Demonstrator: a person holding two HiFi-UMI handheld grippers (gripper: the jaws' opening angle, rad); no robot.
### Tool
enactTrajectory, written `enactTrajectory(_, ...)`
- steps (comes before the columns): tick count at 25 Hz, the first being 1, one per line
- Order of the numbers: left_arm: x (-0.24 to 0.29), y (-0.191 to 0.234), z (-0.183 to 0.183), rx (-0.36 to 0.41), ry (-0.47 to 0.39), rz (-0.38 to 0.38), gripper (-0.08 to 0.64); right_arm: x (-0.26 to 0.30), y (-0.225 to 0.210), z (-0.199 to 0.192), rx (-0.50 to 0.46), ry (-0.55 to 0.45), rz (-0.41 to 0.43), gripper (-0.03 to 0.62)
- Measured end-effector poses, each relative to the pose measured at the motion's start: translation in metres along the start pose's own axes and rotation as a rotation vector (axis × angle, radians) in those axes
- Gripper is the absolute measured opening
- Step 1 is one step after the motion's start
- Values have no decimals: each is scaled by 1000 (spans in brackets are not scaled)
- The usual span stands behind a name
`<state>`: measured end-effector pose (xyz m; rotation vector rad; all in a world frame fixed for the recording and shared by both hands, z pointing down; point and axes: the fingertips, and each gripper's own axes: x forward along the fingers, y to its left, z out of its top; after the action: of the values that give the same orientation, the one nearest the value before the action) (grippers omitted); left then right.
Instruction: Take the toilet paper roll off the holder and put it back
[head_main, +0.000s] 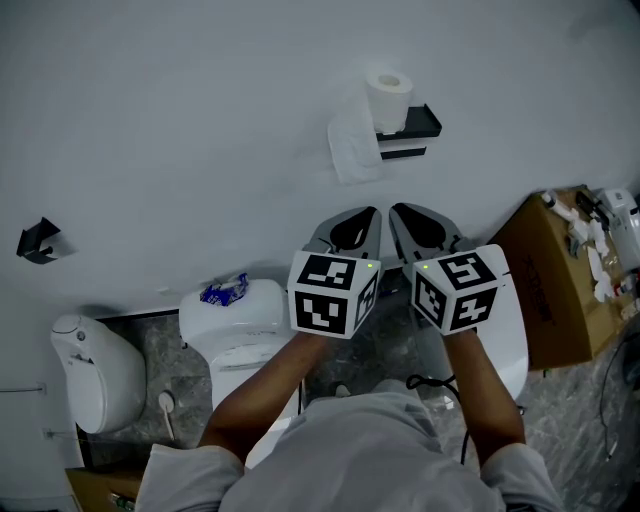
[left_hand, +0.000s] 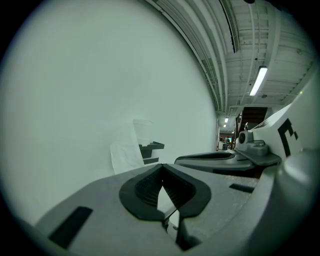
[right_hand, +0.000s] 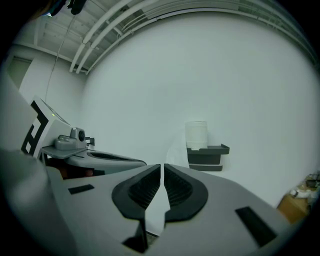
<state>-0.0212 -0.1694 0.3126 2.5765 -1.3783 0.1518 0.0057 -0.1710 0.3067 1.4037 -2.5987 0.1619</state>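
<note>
A white toilet paper roll (head_main: 388, 98) stands upright on top of a black wall holder (head_main: 420, 128), and a loose sheet (head_main: 352, 150) hangs down to the left of the holder. My two grippers are held side by side below it, well short of the wall. The left gripper (head_main: 374, 213) is shut with nothing in it, and so is the right gripper (head_main: 394, 210). In the left gripper view the roll (left_hand: 142, 131) and holder (left_hand: 151, 149) lie beyond the shut jaws (left_hand: 161, 168). In the right gripper view the roll (right_hand: 196, 135) sits up and to the right of the jaws (right_hand: 162, 166).
A white toilet tank (head_main: 250, 325) with a blue wrapper (head_main: 222, 292) on it stands below my left arm. A white bin (head_main: 95, 375) is at the lower left. A cardboard box (head_main: 555, 285) of clutter stands at the right. A black hook (head_main: 40, 242) is on the wall at the left.
</note>
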Motion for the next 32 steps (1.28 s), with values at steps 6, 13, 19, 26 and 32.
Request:
enactTrajectory(6,13,3,6,2,-3,-1,5,7,-15,14,-10,-33,-16,3)
enactTrajectory(13,36,16,8,7,-3,34,5,31,-38,25,-26,-65,-12,3)
enactTrajectory(19,63,31,17,2,-16,78,5,54,-63,34,-37,-79,5,3)
enactTrajectory(26,90,48,24,-12,-22,110,5,81,-87,44,-39,-87,-2,6)
enactTrajectory(32,107,59,30,-16,-33,128,5,98,-98,49,-42,-90,13,98)
